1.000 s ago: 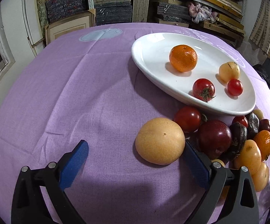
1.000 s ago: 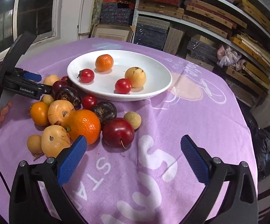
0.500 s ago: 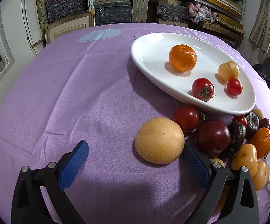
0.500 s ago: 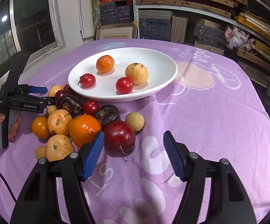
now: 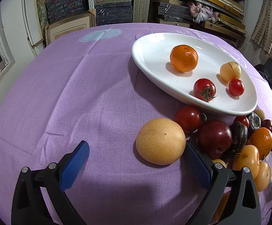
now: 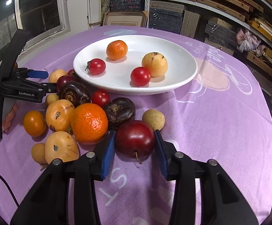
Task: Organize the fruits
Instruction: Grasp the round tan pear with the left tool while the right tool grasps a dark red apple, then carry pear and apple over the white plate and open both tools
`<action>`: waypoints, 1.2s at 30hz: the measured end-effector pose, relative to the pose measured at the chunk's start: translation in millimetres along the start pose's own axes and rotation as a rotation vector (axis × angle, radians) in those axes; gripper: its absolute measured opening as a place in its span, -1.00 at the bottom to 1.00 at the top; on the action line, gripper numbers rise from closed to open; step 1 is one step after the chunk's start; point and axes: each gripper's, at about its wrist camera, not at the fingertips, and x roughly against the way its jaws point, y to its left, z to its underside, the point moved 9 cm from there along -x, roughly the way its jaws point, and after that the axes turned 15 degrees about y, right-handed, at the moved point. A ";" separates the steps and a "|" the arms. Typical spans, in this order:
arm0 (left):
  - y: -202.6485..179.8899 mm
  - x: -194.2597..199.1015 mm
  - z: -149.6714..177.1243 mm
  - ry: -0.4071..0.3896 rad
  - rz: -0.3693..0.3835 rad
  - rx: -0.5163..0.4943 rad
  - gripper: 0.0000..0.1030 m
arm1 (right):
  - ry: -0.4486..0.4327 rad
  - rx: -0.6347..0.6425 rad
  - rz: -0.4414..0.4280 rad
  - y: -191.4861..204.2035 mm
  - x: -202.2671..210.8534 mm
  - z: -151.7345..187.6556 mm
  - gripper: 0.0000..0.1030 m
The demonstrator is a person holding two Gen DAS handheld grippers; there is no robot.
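Observation:
A white oval plate [image 6: 181, 60] holds a mandarin [image 6: 116, 49], a yellow fruit [image 6: 154, 64] and two cherry tomatoes. A heap of loose fruit lies on the purple cloth in front of it. My right gripper [image 6: 135, 146] has closed around a dark red plum [image 6: 135, 139], both blue pads touching its sides, the plum still on the cloth. My left gripper [image 5: 136, 159] is open; a round tan pear [image 5: 160, 143] sits between its fingers, against the right pad [image 5: 197, 161]. The plate [image 5: 151, 46] also shows in the left wrist view.
Beside the plum lie a large mandarin [image 6: 89, 122], a dark wrinkled fruit [image 6: 119, 112] and a small tan longan [image 6: 153, 119]. The left gripper's body [image 6: 21, 91] shows at the heap's far left. Shelves of boxes stand behind the table.
My right gripper moved forward and down to the plum and narrowed its jaws onto it. My left gripper stayed almost still by the pear.

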 end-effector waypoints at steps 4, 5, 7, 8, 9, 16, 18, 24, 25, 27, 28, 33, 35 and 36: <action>-0.1 0.1 0.0 0.000 0.000 -0.001 0.93 | 0.002 -0.017 -0.028 -2.1 1.4 3.7 -0.22; -0.2 0.2 0.0 -0.001 0.001 -0.001 0.93 | 0.002 -0.019 -0.031 -2.4 1.5 4.0 -0.22; -2.5 1.2 -1.0 -0.006 0.018 -0.008 0.93 | 0.004 -0.020 -0.029 -2.3 1.4 4.3 -0.22; -3.3 2.0 -1.2 -0.010 0.025 -0.011 0.91 | 0.005 -0.020 -0.029 -2.4 1.4 4.2 -0.22; -3.3 2.9 -0.9 -0.014 0.025 -0.012 0.87 | 0.005 -0.021 -0.031 -2.0 1.4 4.5 -0.22; -13.6 9.2 -1.0 -0.047 0.020 -0.060 -0.02 | 0.008 -0.031 -0.048 -3.9 0.6 5.0 -0.22; -14.2 8.8 -1.1 -0.049 0.023 -0.063 -0.07 | 0.009 -0.028 -0.046 -3.5 0.5 5.0 -0.22; -16.5 9.2 0.6 -0.053 0.063 -0.075 -0.07 | 0.009 -0.028 -0.047 -3.1 0.3 5.0 -0.22; -17.6 9.5 1.7 -0.054 0.064 -0.080 -0.07 | 0.010 -0.027 -0.045 -3.3 0.1 5.0 -0.22; -18.4 10.3 3.7 -0.055 0.069 -0.082 -0.07 | 0.008 -0.026 -0.047 -3.1 0.4 4.9 -0.22; -17.7 11.1 4.6 -0.057 0.072 -0.076 -0.07 | 0.006 -0.027 -0.049 -3.3 0.6 4.8 -0.23; -11.3 26.6 4.7 -0.101 0.053 -0.051 -0.07 | -0.049 -0.071 -0.069 -9.5 16.1 5.4 -0.23; -10.8 42.1 -4.6 -0.126 0.051 -0.051 -0.07 | -0.112 -0.092 -0.071 -15.3 39.1 -1.0 -0.23; -11.2 52.8 -11.9 -0.138 0.058 -0.051 -0.07 | -0.153 -0.110 -0.083 -20.4 57.0 -8.2 -0.24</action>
